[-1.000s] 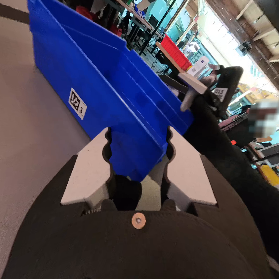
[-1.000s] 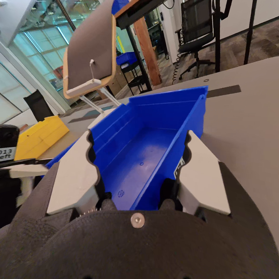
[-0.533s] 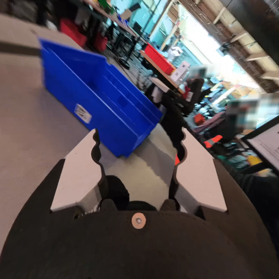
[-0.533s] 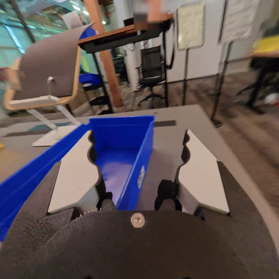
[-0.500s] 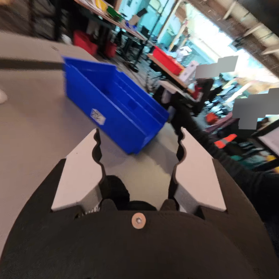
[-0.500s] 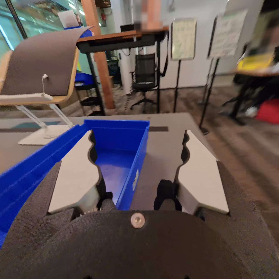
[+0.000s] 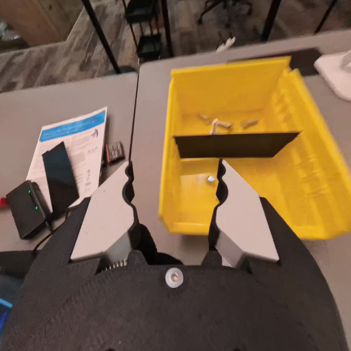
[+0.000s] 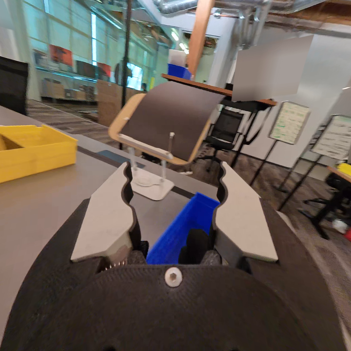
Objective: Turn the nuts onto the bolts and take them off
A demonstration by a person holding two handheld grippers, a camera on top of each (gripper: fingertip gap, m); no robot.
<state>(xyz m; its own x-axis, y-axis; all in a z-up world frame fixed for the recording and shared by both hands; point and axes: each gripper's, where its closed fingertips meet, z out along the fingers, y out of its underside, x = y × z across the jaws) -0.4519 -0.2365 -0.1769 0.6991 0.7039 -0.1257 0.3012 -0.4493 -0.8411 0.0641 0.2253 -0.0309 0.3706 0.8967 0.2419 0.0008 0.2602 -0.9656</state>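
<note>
Open-plan office workspace, grey tables [image 8: 38, 205], black swivel chair [image 8: 226, 131], whiteboards on stands [image 8: 288, 125], exposed ceiling ducts [image 8: 182, 7]

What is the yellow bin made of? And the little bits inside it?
The yellow bin looks like moulded plastic: one even colour, glossy floor, ribbed side wall. Its divider is a thin, dull black sheet, maybe plastic. The bolts behind it and the small nut in front look like metal, pale and a bit shiny, though blur leaves that unsure.

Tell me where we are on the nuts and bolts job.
Nothing looks threaded yet. Bolts lie loose behind the yellow bin's black divider, one nut in front. Left claw hovers open over the nut; right claw is open, empty. All threading remains.
</note>
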